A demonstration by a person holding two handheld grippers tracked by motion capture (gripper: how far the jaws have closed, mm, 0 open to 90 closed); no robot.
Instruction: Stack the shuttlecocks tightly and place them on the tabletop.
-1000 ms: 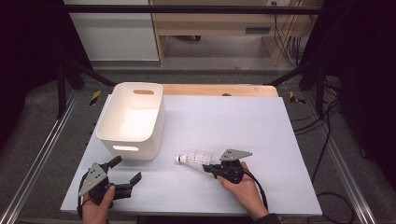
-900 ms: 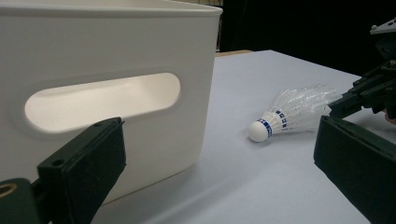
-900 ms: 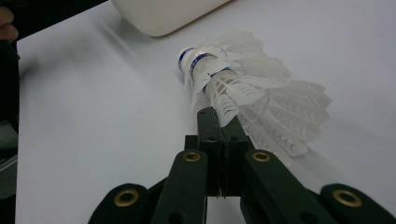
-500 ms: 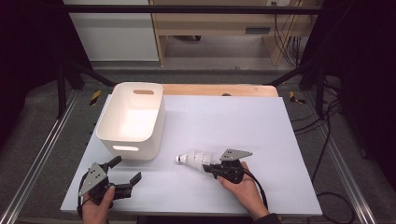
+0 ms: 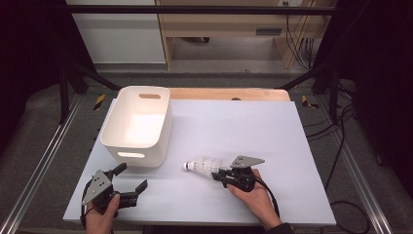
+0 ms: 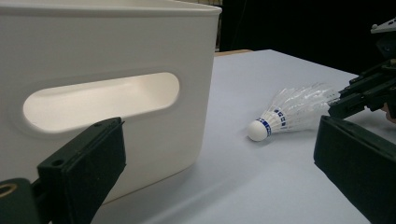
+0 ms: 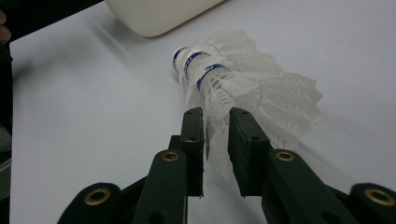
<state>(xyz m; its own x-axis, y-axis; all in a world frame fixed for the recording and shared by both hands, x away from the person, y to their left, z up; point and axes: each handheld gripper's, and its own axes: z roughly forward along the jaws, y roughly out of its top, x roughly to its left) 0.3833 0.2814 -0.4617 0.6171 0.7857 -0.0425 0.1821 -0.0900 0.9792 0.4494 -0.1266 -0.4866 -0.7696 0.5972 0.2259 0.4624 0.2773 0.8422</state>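
Observation:
A white feathered shuttlecock [image 5: 202, 165] with a blue-banded cork lies on its side on the white table [image 5: 272, 141], cork toward the bin. My right gripper [image 5: 217, 173] is at its feather end. Its jaws have just been opening, and in the right gripper view [image 7: 215, 116] a narrow gap separates the pads, with the edge of the shuttlecock's [image 7: 243, 79] skirt loose between them. My left gripper [image 5: 130, 176] rests at the near left corner, open wide and empty. Between its fingers [image 6: 88, 163] I see the shuttlecock [image 6: 289, 114] and the right gripper [image 6: 359, 93] beyond.
A white plastic bin [image 5: 139, 124] with slot handles stands at the left of the table, empty inside; its near wall [image 6: 102, 93] is close in front of the left gripper. A wooden board edge [image 5: 229, 93] runs along the table's far side.

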